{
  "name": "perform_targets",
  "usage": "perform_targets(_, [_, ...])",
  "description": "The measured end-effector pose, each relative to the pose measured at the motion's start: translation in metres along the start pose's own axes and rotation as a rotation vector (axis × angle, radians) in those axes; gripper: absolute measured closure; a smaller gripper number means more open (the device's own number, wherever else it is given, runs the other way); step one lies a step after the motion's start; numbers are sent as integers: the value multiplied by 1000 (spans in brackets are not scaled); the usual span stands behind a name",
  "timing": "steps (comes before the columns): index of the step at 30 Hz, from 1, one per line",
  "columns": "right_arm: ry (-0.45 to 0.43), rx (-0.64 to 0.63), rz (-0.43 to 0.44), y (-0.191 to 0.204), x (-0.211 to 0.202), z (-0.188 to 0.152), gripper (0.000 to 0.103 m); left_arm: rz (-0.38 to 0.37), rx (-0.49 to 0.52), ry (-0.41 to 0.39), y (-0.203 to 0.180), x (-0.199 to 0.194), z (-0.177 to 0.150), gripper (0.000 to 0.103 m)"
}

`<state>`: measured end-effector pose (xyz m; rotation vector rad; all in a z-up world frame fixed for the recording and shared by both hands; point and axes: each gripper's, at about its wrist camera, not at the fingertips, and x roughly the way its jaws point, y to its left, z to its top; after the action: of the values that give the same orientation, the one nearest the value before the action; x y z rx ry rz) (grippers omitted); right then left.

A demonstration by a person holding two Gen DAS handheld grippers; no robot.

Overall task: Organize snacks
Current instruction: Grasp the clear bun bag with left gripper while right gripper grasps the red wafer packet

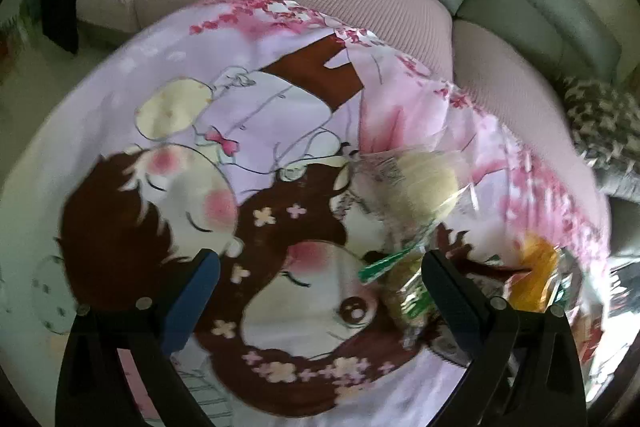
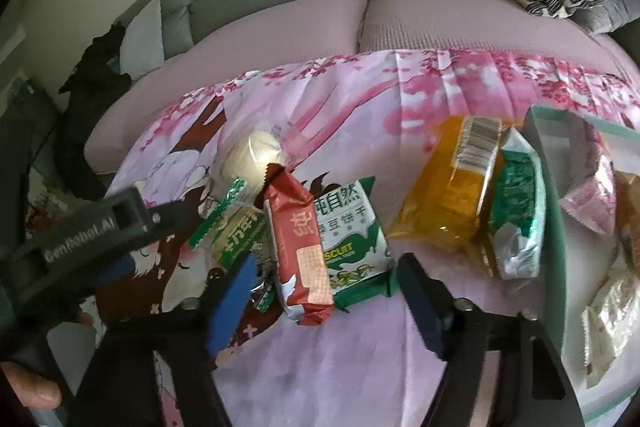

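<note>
between the right gripper (image 2: 328, 291) jaws, green "biscuit" packet (image 2: 352, 239) lies.

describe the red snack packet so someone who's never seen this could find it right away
On the pink cartoon-print cloth covering the table before the sofa, a cluster of snacks lies between the right gripper's open fingers. The red packet is the long one there, overlapping a green-and-white biscuit pack; it alone is red.
</note>
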<state>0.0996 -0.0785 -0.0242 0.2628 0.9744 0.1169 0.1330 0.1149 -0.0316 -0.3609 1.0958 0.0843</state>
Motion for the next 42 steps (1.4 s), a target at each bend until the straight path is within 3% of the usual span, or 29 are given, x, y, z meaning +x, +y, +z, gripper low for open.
perform_targets(3, [-12, -1, -7, 0, -1, 0, 43, -38, -14, 12, -2, 5, -1, 2])
perform_targets(11, [-39, 21, 9, -4, -7, 3, 47, -67, 15, 91, -14, 21, -7, 2])
perform_targets(16, [-59, 10, 26, -1, -14, 5, 48, -68, 13, 95, -17, 20, -8, 2])
perform_targets(23, [-23, -4, 54, 4, -5, 1, 60, -67, -3, 102, -14, 19, -8, 2])
perform_targets(27, [-14, -3, 80, 4, 1, -1, 73, -72, -13, 113, -12, 20, -8, 2])
perform_targets(36, [-7, 27, 106, -3, -3, 0, 74, -114, -32, 121, -18, 22, -7, 2])
perform_targets(42, [1, 38, 102, -10, -9, 2, 74, -159, -12, 136, -32, 25, -12, 17])
